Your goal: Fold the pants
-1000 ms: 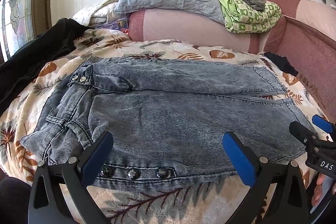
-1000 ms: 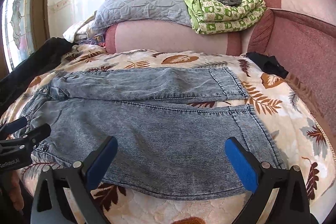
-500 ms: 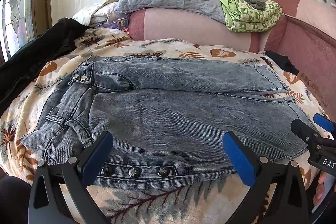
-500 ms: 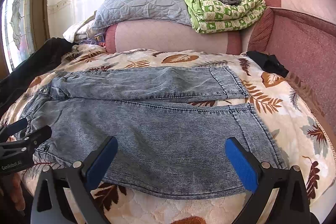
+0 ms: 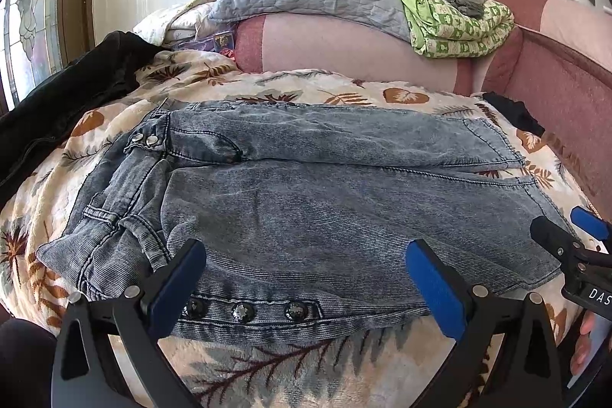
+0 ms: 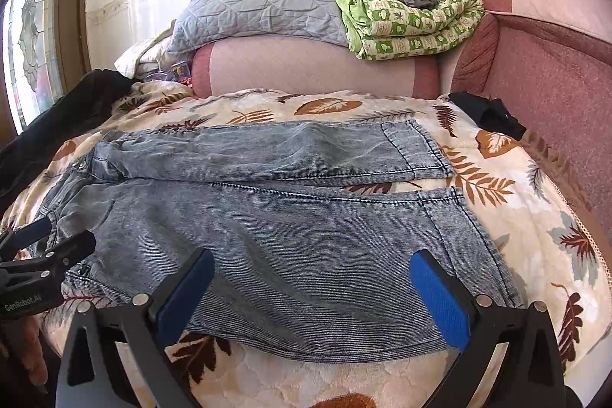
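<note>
Grey-blue washed jeans [image 5: 306, 201] lie flat on a leaf-print bedspread [image 5: 344, 90], waist to the left, both legs running right. My left gripper [image 5: 306, 289] is open, empty, just above the near edge by the waist, where metal studs [image 5: 241, 310] show. My right gripper [image 6: 311, 297] is open, empty, above the near leg [image 6: 306, 247] close to its hem. Each gripper shows in the other's view: the right one at the hem [image 5: 570, 239], the left one at the waist [image 6: 42, 247].
A pink bolster [image 6: 306, 67] with a grey quilt [image 6: 260, 6] and a green checked blanket [image 6: 413, 21] lies behind. A dark garment [image 5: 65, 94] lies left. A small black cloth [image 6: 489, 113] sits by the red sofa side [image 6: 554, 94] on the right.
Both grippers have barely moved; the view has shifted slightly. The jeans lie as before and both grippers stay open.
</note>
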`<state>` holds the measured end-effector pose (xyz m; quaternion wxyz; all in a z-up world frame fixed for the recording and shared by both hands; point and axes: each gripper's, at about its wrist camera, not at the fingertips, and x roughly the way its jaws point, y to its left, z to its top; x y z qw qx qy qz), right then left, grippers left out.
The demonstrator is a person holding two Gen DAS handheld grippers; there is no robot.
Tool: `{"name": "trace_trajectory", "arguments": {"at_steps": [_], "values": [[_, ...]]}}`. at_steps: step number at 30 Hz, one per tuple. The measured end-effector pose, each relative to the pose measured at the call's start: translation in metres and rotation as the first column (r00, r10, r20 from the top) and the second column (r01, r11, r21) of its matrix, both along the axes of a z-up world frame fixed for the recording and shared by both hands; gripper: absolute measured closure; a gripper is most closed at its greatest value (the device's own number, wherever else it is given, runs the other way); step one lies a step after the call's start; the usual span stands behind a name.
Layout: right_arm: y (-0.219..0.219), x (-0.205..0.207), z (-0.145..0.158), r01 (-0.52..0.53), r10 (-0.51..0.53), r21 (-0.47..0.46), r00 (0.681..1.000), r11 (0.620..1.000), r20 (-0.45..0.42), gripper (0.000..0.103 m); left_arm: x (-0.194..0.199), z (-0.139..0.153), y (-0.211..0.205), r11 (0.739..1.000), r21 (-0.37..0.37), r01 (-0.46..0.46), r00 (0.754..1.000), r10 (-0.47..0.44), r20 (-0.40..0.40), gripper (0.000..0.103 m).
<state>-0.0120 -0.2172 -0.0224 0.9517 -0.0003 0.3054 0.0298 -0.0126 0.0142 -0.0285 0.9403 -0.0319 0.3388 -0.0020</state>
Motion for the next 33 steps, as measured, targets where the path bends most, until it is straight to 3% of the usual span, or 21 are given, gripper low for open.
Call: {"name": "trace_trajectory", "arguments": {"at_steps": [14,17,18,19,21,23,27,29,33], "values": [[-0.012,0.004,0.001,0.015,-0.013,0.049,0.999,0.999,-0.037,0.000,0.001,0.003,0.004,1.000,-0.009,-0.006,1.000,0.006,-0.014,0.000],[-0.053,0.011,0.006,0.062,-0.018,0.282,0.988,0.957,-0.155,0.000,0.002,0.015,0.034,0.993,-0.096,-0.071,0.996,0.064,-0.069,0.000],[-0.079,0.014,0.005,0.103,-0.017,0.396,0.976,0.912,-0.217,0.000,0.001,0.018,0.047,0.985,-0.146,-0.093,0.993,0.082,-0.085,0.000],[-0.096,0.014,0.003,0.139,-0.022,0.445,0.966,0.884,-0.258,0.000,-0.002,0.020,0.062,0.974,-0.193,-0.119,0.990,0.101,-0.097,0.000],[-0.139,0.015,-0.002,0.262,-0.064,0.491,0.921,0.831,-0.384,0.000,-0.004,0.021,0.097,0.949,-0.237,-0.206,0.973,0.174,-0.149,0.000],[-0.165,0.017,-0.007,0.325,-0.076,0.496,0.886,0.805,-0.458,0.000,-0.003,0.017,0.130,0.927,-0.239,-0.290,0.947,0.242,-0.213,0.000],[-0.198,0.023,-0.023,0.383,-0.061,0.519,0.844,0.764,-0.533,0.000,0.002,0.000,0.180,0.868,-0.238,-0.435,0.879,0.351,-0.323,0.000],[-0.206,0.027,-0.036,0.441,-0.076,0.518,0.810,0.733,-0.582,0.003,0.006,-0.011,0.189,0.858,-0.244,-0.453,0.858,0.345,-0.380,0.000],[-0.209,0.031,-0.049,0.483,-0.104,0.502,0.787,0.718,-0.608,0.022,0.014,-0.026,0.189,0.869,-0.214,-0.446,0.843,0.327,-0.426,0.000]]}}
